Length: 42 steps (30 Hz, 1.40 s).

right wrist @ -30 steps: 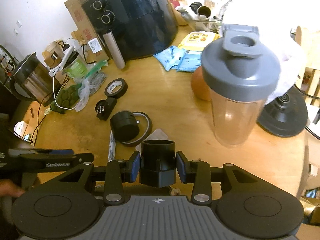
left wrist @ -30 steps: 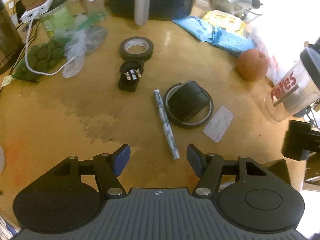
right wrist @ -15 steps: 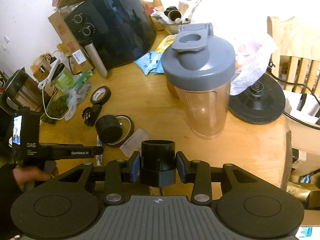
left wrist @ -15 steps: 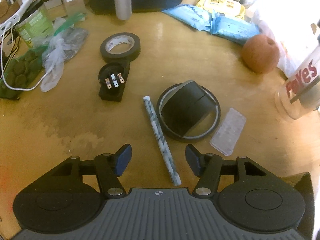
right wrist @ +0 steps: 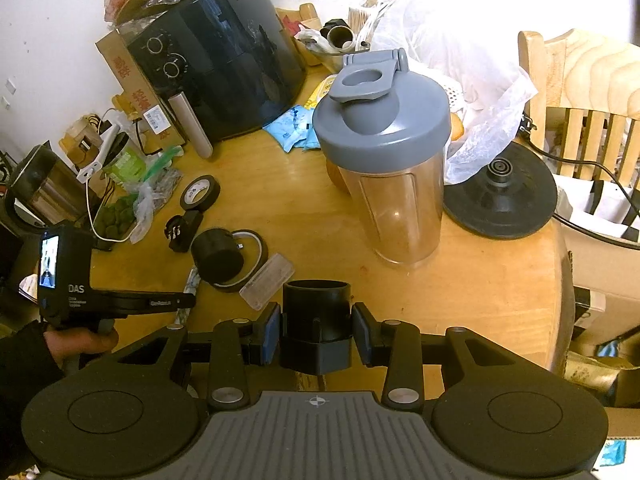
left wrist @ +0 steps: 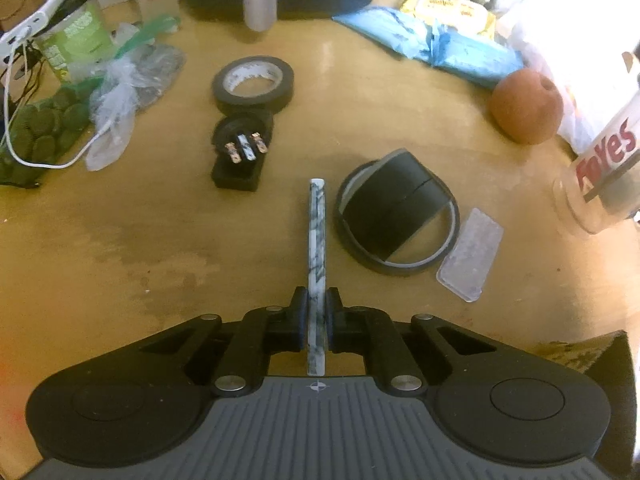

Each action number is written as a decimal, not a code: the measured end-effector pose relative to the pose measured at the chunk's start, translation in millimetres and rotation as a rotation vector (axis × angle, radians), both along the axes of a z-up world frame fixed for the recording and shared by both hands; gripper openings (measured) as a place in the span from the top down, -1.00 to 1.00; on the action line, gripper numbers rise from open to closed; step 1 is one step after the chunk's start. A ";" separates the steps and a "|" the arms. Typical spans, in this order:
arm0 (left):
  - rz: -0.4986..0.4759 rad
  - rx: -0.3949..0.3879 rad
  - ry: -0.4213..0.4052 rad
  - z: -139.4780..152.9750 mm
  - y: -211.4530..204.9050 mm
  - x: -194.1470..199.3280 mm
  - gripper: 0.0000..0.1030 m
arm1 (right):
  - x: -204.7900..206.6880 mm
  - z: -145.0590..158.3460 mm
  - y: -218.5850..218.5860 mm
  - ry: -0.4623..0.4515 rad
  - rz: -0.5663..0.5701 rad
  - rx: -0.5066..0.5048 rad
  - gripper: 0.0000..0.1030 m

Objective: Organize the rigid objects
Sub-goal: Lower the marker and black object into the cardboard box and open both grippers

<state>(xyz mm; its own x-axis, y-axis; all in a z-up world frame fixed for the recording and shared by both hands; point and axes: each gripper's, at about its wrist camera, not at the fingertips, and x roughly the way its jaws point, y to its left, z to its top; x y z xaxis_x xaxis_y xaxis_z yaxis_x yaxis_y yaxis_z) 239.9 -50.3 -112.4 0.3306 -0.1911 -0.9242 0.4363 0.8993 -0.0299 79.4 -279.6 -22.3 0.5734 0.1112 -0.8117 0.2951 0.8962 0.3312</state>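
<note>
Marbled white pen (left wrist: pixel 316 240) sits clamped in the left gripper (left wrist: pixel 316 316) jaws at lower centre; the right gripper (right wrist: pixel 316 330) jaws grip a black tube fitting (right wrist: pixel 316 320) above the wooden counter (right wrist: pixel 280 200).

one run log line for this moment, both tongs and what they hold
left tongs: shut on marbled stick, far end on table | right tongs: shut on black tube fitting, held above table edge

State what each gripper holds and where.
Left gripper: marbled stick, clamped near its near end. Right gripper: black tube-shaped part, clamped across its sides.
</note>
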 end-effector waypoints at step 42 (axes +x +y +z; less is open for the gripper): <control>-0.025 -0.214 0.001 76.0 44.9 -145.1 0.81 | 1.8 6.0 50.9 -0.042 0.306 0.071 0.20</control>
